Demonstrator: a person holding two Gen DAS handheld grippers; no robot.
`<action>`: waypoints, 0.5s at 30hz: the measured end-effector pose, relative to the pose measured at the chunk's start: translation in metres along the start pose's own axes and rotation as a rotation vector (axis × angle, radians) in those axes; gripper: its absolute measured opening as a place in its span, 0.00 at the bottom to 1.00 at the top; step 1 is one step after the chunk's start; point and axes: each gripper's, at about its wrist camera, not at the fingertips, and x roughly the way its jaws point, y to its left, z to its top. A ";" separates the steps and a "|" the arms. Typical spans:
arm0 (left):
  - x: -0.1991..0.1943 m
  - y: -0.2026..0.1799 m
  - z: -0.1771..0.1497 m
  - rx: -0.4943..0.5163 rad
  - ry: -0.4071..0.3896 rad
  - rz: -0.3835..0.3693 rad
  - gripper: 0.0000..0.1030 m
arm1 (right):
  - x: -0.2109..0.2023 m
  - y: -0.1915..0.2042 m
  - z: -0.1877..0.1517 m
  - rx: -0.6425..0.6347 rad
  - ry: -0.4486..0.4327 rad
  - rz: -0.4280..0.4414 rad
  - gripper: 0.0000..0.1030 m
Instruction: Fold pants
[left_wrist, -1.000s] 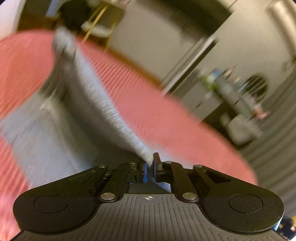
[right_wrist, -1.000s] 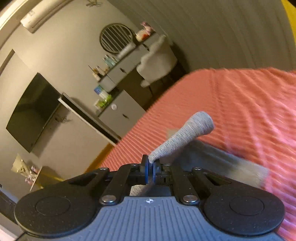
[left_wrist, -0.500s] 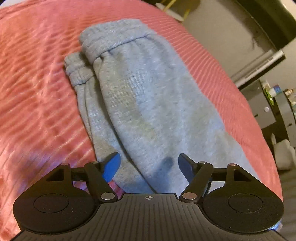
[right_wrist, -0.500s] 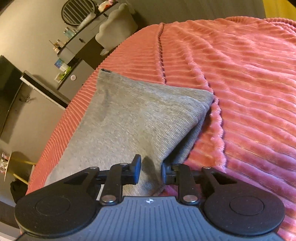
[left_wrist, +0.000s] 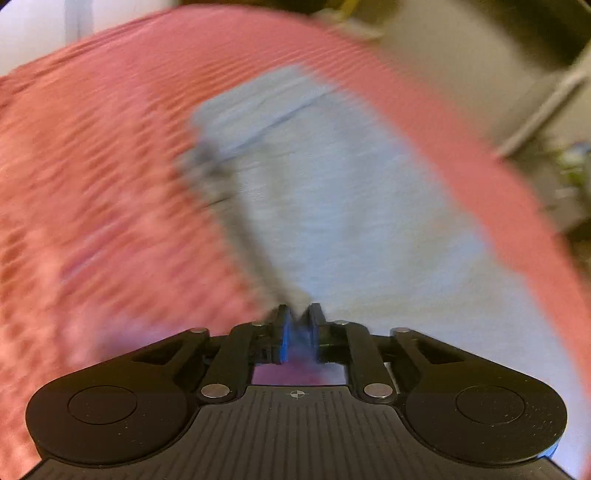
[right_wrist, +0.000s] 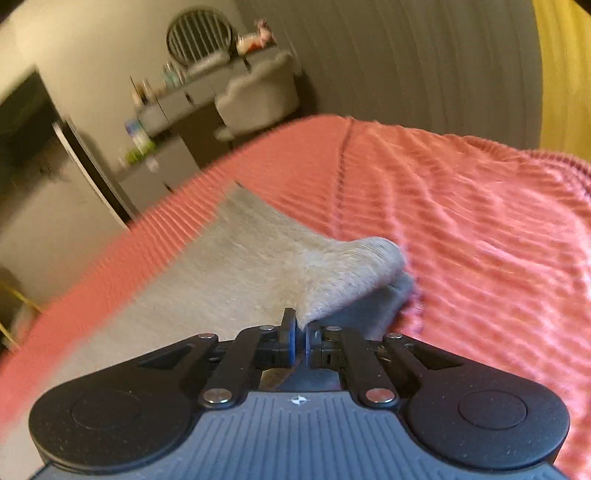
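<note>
**Both grippers pinch the grey pants on the pink bedspread**

While the ribbed pink bedspread (right_wrist: 461, 229) fills most of both wrist views, the grey pants (right_wrist: 258, 266) lie folded flat on it, near the bed's edge on the side toward the room. Beyond that edge stand a grey dresser (right_wrist: 173, 110) cluttered with small things and a pale chair (right_wrist: 258, 96), both blurred. In the left wrist view the pants (left_wrist: 351, 206) stretch away from the camera, smeared by motion. Left gripper (left_wrist: 298, 326): its jaws have just been closing and now pinch a fold at the near edge of the fabric. Right gripper (right_wrist: 300, 341): jaws nearly together, nipping a raised corner of the cloth.
</note>
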 end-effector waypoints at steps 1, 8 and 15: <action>0.000 0.004 0.000 -0.021 -0.003 0.042 0.50 | 0.008 0.000 -0.004 -0.033 0.034 -0.063 0.12; -0.049 -0.011 -0.004 -0.034 -0.182 0.069 0.55 | -0.037 0.013 -0.005 -0.223 -0.160 -0.167 0.35; -0.031 -0.151 -0.062 0.394 -0.346 -0.134 0.78 | -0.038 0.151 -0.063 -0.512 -0.098 0.297 0.48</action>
